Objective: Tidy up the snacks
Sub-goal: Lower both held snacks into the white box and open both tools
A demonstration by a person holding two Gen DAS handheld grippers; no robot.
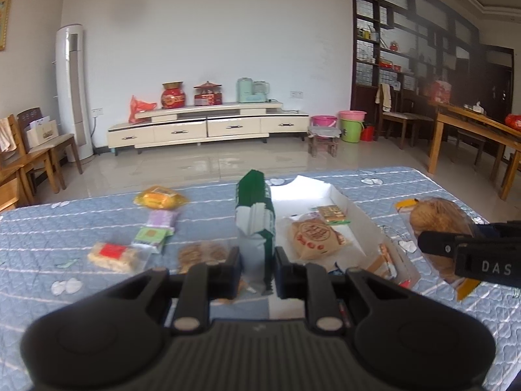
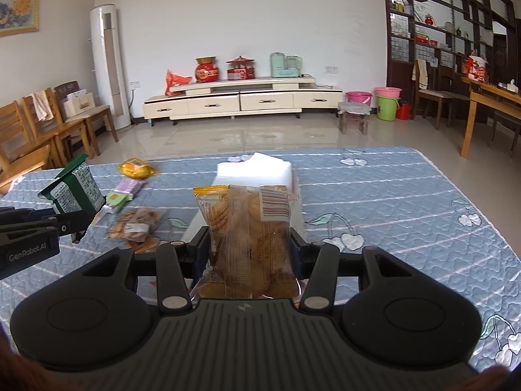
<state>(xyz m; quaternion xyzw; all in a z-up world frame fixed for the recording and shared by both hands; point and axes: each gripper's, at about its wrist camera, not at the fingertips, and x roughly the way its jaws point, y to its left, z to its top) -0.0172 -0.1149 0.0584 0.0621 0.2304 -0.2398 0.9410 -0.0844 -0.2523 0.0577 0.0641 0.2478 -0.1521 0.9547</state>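
Left tongs (image 1: 257,267) are clenched on my green-and-white packet (image 1: 255,228), held upright beside the white box (image 1: 342,195) on the quilted bed (image 1: 49,228); right tongs (image 2: 249,244) grasp a clear cookie bag (image 2: 247,228). I judge both mid-carry; next, lower each into the box and release.

Ahead of the claw we see a plain white wall (image 2: 228,16) and a glossy pale tiled floor (image 2: 228,137) catching daylight. Against that wall stands a long cream low cabinet with drawers (image 2: 241,101). To its left rises a tall white column air conditioner (image 2: 109,65), with wooden chairs (image 2: 42,123) further left. To the right we find a dark wooden lattice shelving unit (image 2: 439,32), pink and green plastic buckets (image 2: 387,102), and a light wooden table (image 2: 488,104).
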